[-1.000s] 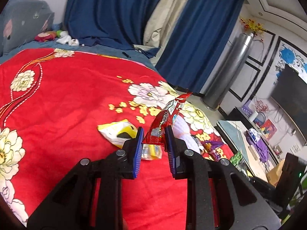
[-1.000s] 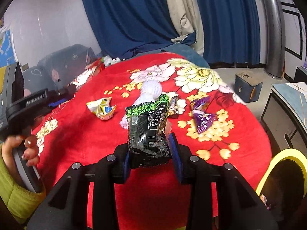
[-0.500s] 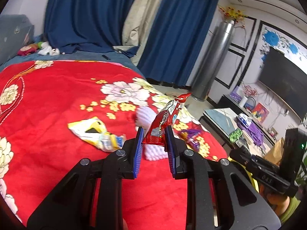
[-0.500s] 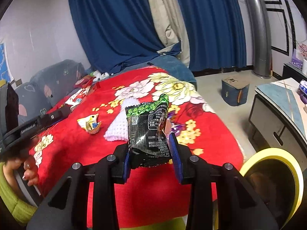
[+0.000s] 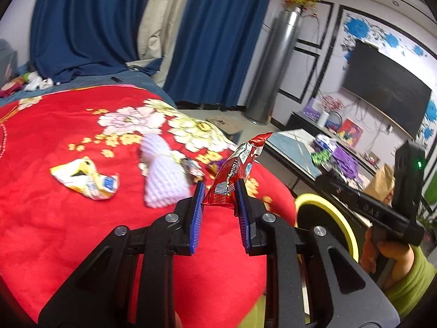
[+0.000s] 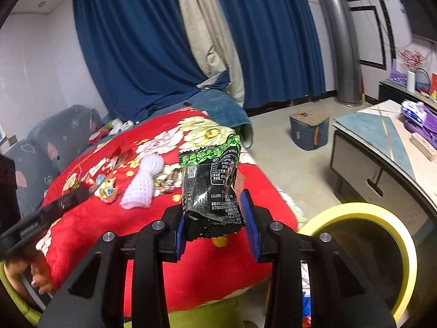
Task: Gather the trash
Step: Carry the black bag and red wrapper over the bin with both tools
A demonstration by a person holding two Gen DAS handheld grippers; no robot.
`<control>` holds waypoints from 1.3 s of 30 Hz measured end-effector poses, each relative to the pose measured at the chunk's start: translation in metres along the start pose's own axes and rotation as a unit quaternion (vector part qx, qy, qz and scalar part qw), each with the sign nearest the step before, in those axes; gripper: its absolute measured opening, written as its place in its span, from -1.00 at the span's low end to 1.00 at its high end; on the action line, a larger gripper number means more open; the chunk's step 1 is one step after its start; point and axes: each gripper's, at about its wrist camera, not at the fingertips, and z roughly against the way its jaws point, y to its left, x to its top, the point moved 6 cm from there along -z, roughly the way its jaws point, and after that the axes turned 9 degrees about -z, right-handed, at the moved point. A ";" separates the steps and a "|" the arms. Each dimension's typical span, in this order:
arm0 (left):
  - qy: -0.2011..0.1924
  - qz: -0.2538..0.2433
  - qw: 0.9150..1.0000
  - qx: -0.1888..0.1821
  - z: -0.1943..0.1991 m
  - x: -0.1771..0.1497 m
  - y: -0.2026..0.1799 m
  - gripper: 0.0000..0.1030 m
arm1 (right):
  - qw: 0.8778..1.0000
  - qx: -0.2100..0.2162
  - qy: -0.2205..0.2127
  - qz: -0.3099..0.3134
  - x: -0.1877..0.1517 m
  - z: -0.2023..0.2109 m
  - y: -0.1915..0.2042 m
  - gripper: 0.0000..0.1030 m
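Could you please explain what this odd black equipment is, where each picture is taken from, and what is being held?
No robot here: a person holds a two-finger tool in each hand, and a fisheye camera on each looks forward along its fingers. In the left wrist view, the left gripper is closed on a red wrapper. In the right wrist view, the right gripper pinches a black and green snack bag. Both hang over the edge of a bed with a red floral blanket. On it lie a crumpled yellow wrapper and a white foam net. The yellow-rimmed bin beside the bed is probably where the trash goes.
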 end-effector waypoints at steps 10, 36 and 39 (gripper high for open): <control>0.020 -0.046 0.998 -0.037 -0.014 -0.012 -0.044 -0.67 | 0.998 -0.035 -0.023 -0.038 0.003 0.022 -0.046 -0.35; 0.092 -0.148 0.978 -0.110 -0.068 -0.045 -0.155 -0.67 | 0.980 -0.137 -0.051 -0.134 -0.016 0.065 -0.168 -0.34; 0.107 -0.166 0.973 -0.118 -0.078 -0.053 -0.170 -0.67 | 0.979 -0.140 -0.048 -0.143 -0.019 0.065 -0.180 -0.34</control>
